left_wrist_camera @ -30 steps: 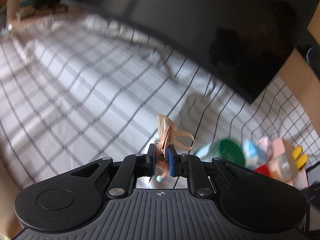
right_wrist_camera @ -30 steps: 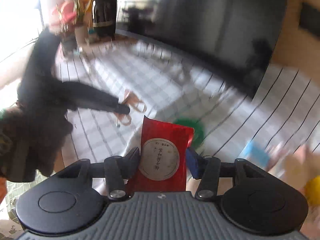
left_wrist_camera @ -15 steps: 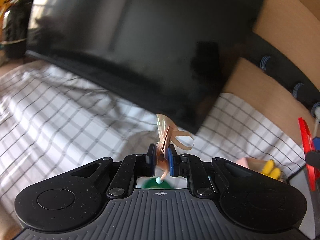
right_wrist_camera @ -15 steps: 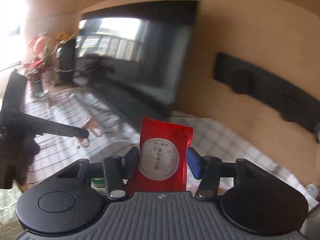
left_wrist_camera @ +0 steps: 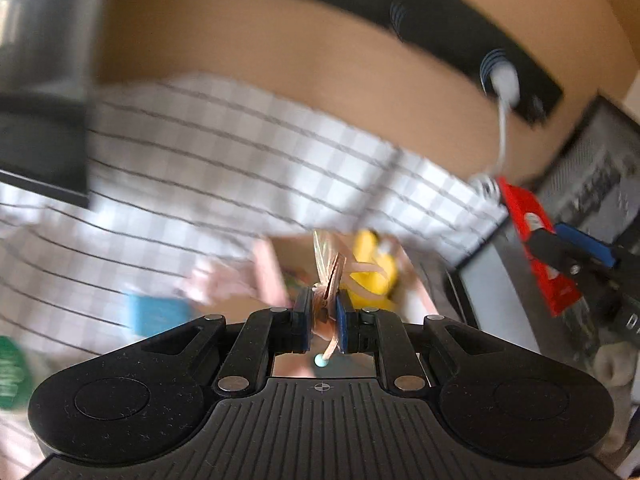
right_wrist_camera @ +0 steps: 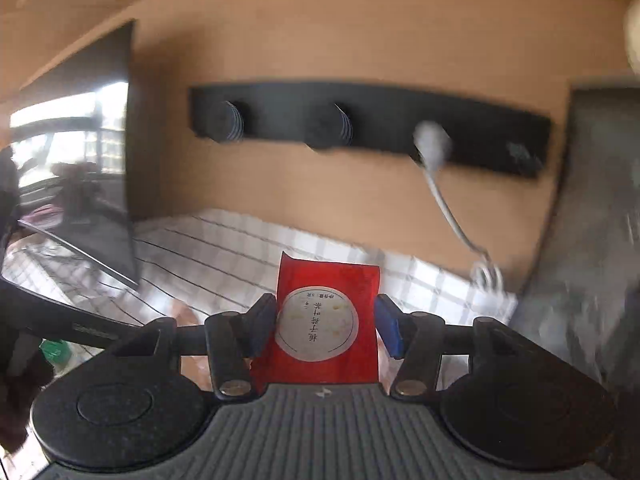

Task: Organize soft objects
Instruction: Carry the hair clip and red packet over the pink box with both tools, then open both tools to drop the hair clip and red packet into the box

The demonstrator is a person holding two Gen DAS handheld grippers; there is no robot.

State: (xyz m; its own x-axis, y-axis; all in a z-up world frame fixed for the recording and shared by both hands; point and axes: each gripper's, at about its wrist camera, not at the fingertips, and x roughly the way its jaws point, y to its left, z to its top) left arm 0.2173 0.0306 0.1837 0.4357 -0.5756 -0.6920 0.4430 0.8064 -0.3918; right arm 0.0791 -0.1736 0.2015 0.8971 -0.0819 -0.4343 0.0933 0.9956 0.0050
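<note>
The left gripper (left_wrist_camera: 323,322) is clamped tight on a small tan ribbon bow (left_wrist_camera: 330,280), whose loops stick up from between the pads while a tail with a pale bead hangs just behind them. Just beyond its tips, blurred by motion, lie a yellow soft toy (left_wrist_camera: 370,276) and a pinkish one (left_wrist_camera: 224,280), with a blue item (left_wrist_camera: 154,314) to the left and a green one (left_wrist_camera: 12,372) at the far left edge; what exactly these are is hard to tell.

The right gripper (right_wrist_camera: 326,326) stands about half open with a red sachet (right_wrist_camera: 326,328) upright between its fingers; the pads look to be touching its side edges. Its white round label faces the camera. In the left wrist view that gripper and sachet show off to the right, over a dark bin (left_wrist_camera: 592,184).

Beyond both grippers stretches a white checked cloth (right_wrist_camera: 224,256). To the left stands a dark screen (right_wrist_camera: 92,168). Farthest off, a tan wall carries a black rail (right_wrist_camera: 376,124) with round knobs and a white cable (right_wrist_camera: 444,208) hanging to the cloth.
</note>
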